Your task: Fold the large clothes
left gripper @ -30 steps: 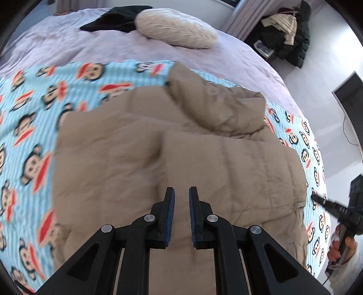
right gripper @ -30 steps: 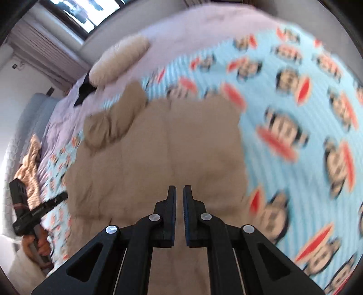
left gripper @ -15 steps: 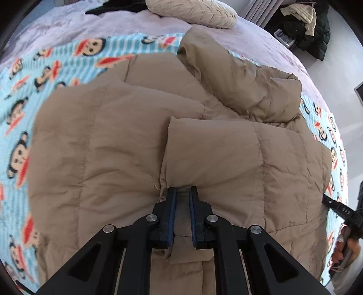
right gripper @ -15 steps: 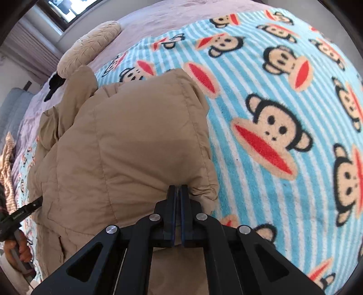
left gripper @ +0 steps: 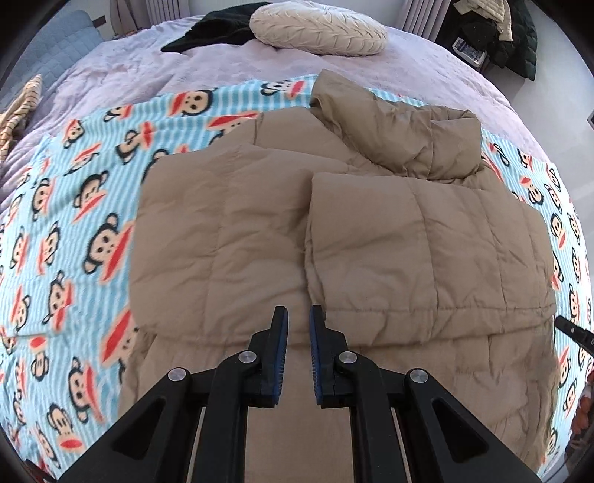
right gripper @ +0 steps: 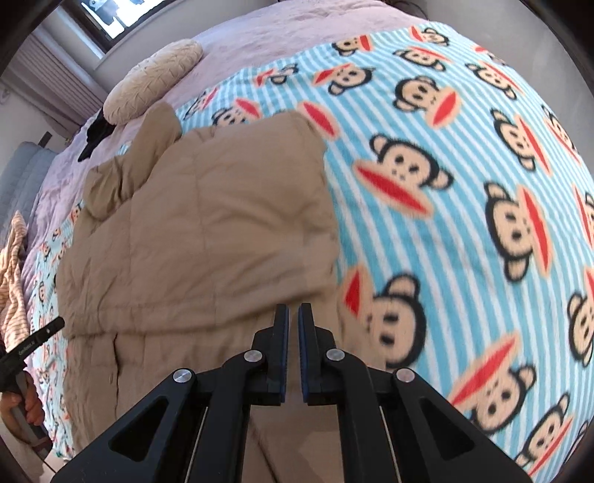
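A tan puffer jacket [left gripper: 371, 241] lies on the monkey-print blanket [left gripper: 92, 223], with a padded panel folded over its right half and the hood bunched at the far end. My left gripper [left gripper: 299, 319] hovers above the jacket's near middle, shut, with nothing between its blue pads. In the right wrist view the same jacket [right gripper: 204, 223] fills the left half. My right gripper [right gripper: 293, 319] hangs over its near right edge; the jaws are opening by a thin slit and hold nothing.
A cream pillow [left gripper: 319, 33] and a black garment [left gripper: 211, 31] lie on the lilac bedcover beyond the blanket. A striped cloth [right gripper: 15, 267] sits at the bed's left side. Dark coats [left gripper: 512, 33] are piled off the bed. A hand [right gripper: 22, 405] holds the other gripper.
Half a second ago both grippers were down on the jacket, the right pinching its edge. Both have since pulled back and up, and the jacket lies free.
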A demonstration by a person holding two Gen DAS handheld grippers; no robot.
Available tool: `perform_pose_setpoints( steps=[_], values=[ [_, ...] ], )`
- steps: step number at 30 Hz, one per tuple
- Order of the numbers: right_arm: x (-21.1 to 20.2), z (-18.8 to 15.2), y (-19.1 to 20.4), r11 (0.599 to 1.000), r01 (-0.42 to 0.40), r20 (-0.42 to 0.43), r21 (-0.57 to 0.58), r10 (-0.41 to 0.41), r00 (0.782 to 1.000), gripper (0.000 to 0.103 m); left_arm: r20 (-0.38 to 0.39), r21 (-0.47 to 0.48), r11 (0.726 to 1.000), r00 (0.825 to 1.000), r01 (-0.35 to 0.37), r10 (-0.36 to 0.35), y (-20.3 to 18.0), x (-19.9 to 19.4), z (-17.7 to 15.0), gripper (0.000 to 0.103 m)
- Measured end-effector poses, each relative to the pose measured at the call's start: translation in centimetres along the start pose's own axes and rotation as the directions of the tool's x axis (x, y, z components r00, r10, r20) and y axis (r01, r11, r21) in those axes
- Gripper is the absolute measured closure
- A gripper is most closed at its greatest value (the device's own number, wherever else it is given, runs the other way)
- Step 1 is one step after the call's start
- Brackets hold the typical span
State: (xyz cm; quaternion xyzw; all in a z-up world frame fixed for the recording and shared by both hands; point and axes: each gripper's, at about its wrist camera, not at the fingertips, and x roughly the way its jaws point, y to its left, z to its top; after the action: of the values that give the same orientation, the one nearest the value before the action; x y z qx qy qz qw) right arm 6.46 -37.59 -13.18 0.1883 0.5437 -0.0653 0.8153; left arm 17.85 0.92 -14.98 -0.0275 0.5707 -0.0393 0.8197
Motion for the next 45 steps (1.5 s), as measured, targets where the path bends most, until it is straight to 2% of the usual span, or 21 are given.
perform_pose_setpoints(
  steps=[13,14,15,16,17,19,30,32,33,34,39,44,45],
  values=[
    [-0.6,-3.6,1.3,0.999,-0.052,-0.064,0.001,0.052,0.997,0.097,-0.039,0.005,1.000,0.999,0.001,-0.001,-0.6,-1.0,-4.5,0.090],
    [-0.7,-3.8,1.4,0.998,-0.057,-0.067,0.001,0.057,0.996,0.097,-0.043,0.002,1.000,0.999,0.000,0.000,-0.6,-1.1,-4.9,0.081],
    [-0.7,-3.9,1.5,0.998,-0.062,-0.071,-0.001,0.062,0.996,0.097,-0.047,0.001,1.000,0.999,-0.003,0.003,-0.7,-1.2,-5.1,0.062],
    [-0.8,-4.1,1.5,0.998,-0.067,-0.074,-0.001,0.066,0.995,0.097,-0.048,-0.010,1.000,0.999,-0.020,0.020,-0.8,-1.5,-5.5,0.010],
    [-0.9,-4.2,1.6,0.998,-0.068,-0.075,0.002,0.068,0.995,0.097,-0.021,-0.019,0.999,0.999,-0.048,0.048,-0.8,-2.0,-5.8,0.000],
    [-1.0,-4.5,1.8,0.997,-0.077,-0.078,0.001,0.076,0.994,0.097,0.003,-0.004,0.999,0.999,-0.045,0.045,-1.1,-2.7,-6.1,0.000],
    [-1.3,-7.4,3.0,0.995,-0.102,-0.115,0.012,0.102,0.988,0.096,-0.029,-0.025,0.998,0.998,-0.050,0.050,-1.5,-3.7,-8.6,0.000],
    [-1.6,-8.2,3.2,0.995,-0.099,-0.112,0.018,0.101,0.989,0.082,-0.037,-0.020,0.998,0.998,-0.058,0.057,-1.2,-3.9,-9.2,0.000],
    [-1.8,-8.5,3.3,0.995,-0.099,-0.108,0.022,0.101,0.989,0.062,-0.041,-0.017,0.998,0.997,-0.061,0.060,-1.0,-4.0,-9.5,0.000],
    [-2.0,-8.9,3.3,0.995,-0.098,-0.102,0.029,0.100,0.990,0.049,-0.046,-0.015,0.998,0.997,-0.063,0.062,-0.8,-4.0,-9.9,0.000],
    [-2.9,-11.4,4.0,0.991,-0.107,-0.088,0.081,0.114,0.990,0.047,-0.063,-0.006,0.998,0.996,-0.062,0.062,0.7,-4.6,-11.8,0.000],
    [-4.2,-14.1,5.5,0.987,-0.122,-0.089,0.105,0.132,0.987,0.029,-0.086,0.004,0.998,0.994,-0.069,0.069,2.3,-6.1,-14.3,0.000],
    [-4.6,-14.7,5.8,0.985,-0.130,-0.083,0.116,0.140,0.987,0.022,-0.089,0.004,0.998,0.994,-0.066,0.066,2.6,-6.3,-14.7,0.000]
  ],
)
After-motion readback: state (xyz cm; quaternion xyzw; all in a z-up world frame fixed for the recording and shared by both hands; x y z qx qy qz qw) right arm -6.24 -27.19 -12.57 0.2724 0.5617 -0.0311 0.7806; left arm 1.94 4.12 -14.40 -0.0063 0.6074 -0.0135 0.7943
